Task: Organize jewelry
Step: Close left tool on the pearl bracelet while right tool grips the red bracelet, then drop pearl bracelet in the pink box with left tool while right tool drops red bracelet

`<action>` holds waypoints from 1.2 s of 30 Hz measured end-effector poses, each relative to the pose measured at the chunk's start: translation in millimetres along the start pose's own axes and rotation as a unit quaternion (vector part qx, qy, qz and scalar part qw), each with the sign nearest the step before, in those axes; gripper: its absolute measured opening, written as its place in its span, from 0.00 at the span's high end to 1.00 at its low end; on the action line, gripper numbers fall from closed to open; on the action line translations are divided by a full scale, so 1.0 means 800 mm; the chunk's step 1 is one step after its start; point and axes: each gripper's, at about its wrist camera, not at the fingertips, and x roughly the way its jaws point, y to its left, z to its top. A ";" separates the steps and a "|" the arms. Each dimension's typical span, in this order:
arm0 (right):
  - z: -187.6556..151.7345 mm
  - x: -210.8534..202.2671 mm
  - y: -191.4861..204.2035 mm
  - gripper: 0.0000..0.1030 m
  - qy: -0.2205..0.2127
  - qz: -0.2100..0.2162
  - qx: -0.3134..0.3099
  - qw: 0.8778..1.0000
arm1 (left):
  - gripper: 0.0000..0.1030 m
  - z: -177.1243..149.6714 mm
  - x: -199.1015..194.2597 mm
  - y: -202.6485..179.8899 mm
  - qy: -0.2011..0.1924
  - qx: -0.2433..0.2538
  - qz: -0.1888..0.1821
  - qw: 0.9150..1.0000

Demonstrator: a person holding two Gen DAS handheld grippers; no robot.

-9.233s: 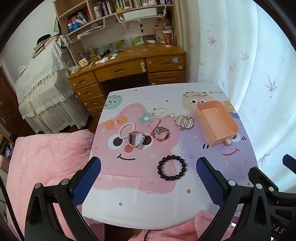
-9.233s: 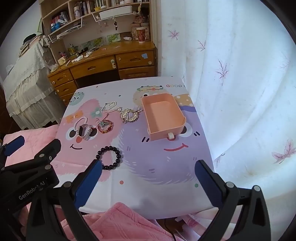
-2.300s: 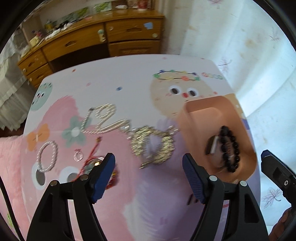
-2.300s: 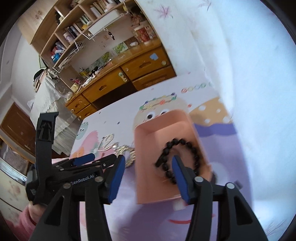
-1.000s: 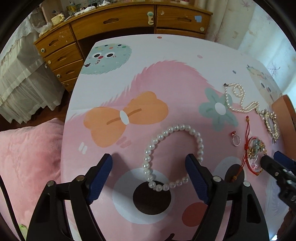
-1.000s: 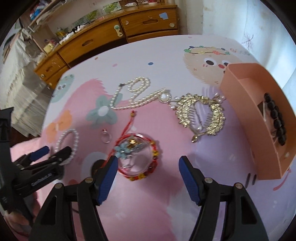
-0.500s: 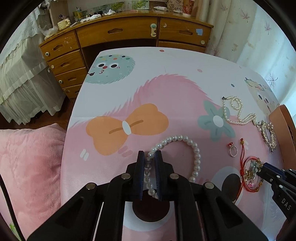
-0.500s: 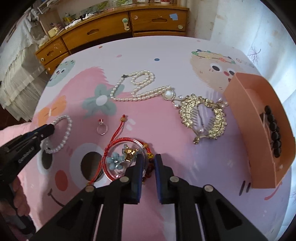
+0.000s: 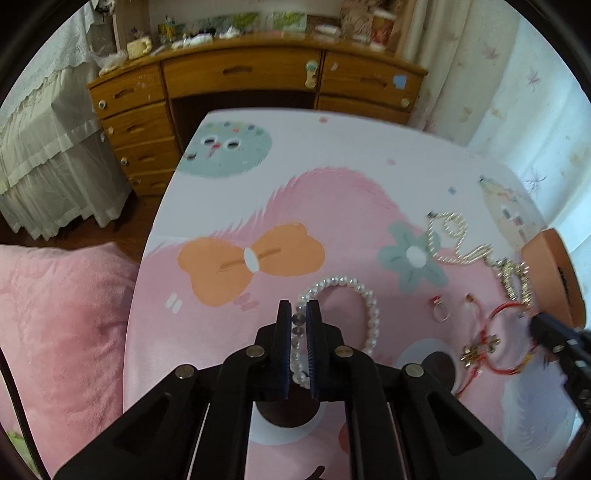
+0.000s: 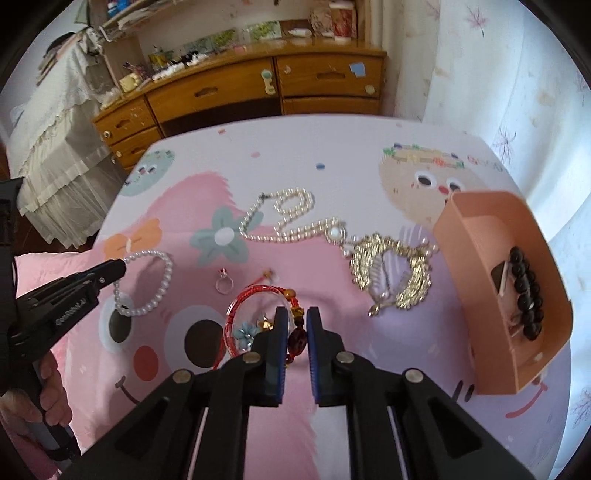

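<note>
Right wrist: right gripper (image 10: pixel 297 314) clamps red bracelet (image 10: pixel 236 317); left gripper (image 9: pixel 298 308) clamps pearl bracelet (image 9: pixel 364 299) mid-table.

Home bedroom, wooden desk (image 10: pixel 258 88) with drawers and cluttered top, bookshelf (image 10: pixel 122 11) above it, floral curtain (image 10: pixel 498 74), lace-covered furniture (image 9: pixel 55 147), pink blanket (image 9: pixel 55 332), cartoon-print tablecloth (image 9: pixel 258 184)
</note>
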 end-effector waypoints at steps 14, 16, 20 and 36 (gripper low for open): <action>0.012 -0.054 -0.027 0.91 -0.052 0.013 -0.019 0.998 | 0.89 -0.011 0.018 0.004 0.019 -0.013 0.028 0.999; 0.012 -0.059 -0.035 0.91 -0.056 0.010 -0.018 0.998 | 0.89 -0.012 0.020 0.006 0.018 -0.022 0.024 0.999; 0.012 -0.066 -0.054 0.91 -0.061 0.009 -0.004 0.998 | 0.94 -0.012 0.021 0.008 0.010 -0.020 0.028 0.999; 0.008 -0.108 -0.120 0.91 -0.098 0.026 -0.002 0.995 | 0.95 0.013 -0.064 -0.054 -0.083 -0.037 0.024 0.996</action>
